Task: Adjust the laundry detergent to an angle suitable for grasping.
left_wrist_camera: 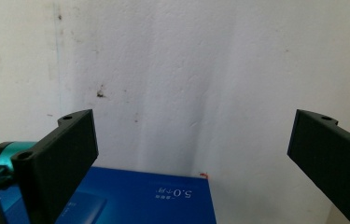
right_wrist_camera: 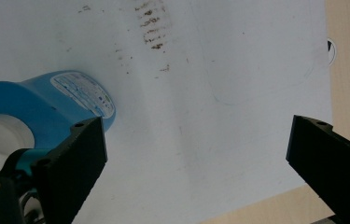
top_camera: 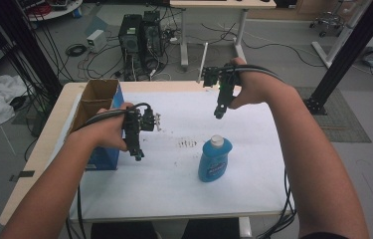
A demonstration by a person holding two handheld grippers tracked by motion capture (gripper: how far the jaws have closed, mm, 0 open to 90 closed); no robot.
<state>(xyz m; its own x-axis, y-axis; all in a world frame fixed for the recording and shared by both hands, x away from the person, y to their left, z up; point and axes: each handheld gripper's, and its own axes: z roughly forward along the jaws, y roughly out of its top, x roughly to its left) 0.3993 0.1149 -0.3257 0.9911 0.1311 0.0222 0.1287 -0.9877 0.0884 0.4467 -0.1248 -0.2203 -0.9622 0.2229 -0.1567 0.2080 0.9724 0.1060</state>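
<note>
At the far left of the high view an open cardboard box (top_camera: 97, 102) with blue sides is seen standing on the white sheet (top_camera: 174, 184), just behind and beside the left gripper (top_camera: 138, 157). That gripper is held above the sheet, pointed down, with its jaws well apart and nothing between them. The gap itself is hard to judge from above; it is made plain in the left gripper view, where the two black jaws are seen wide at either side over bare sheet. In that same view the box's (left_wrist_camera: 140, 198) blue printed face is shown close below the jaws, with white lettering that cannot be made out from above.

Between the two grippers a patch of dark marks (top_camera: 188, 144) is seen on the sheet.

Further right, a blue bottle (top_camera: 215, 159) with a white cap is seen lying on the sheet, below and in front of the right gripper (top_camera: 219, 114) and clear of it. The right gripper is held higher, tilted down, its jaws spread wide and empty. In the right gripper view the bottle (right_wrist_camera: 46, 107) is shown beside the left-hand jaw, not between the jaws, with its label turned toward the camera; a strip of bare wooden table (right_wrist_camera: 345, 65) is shown past the sheet's edge.
</note>
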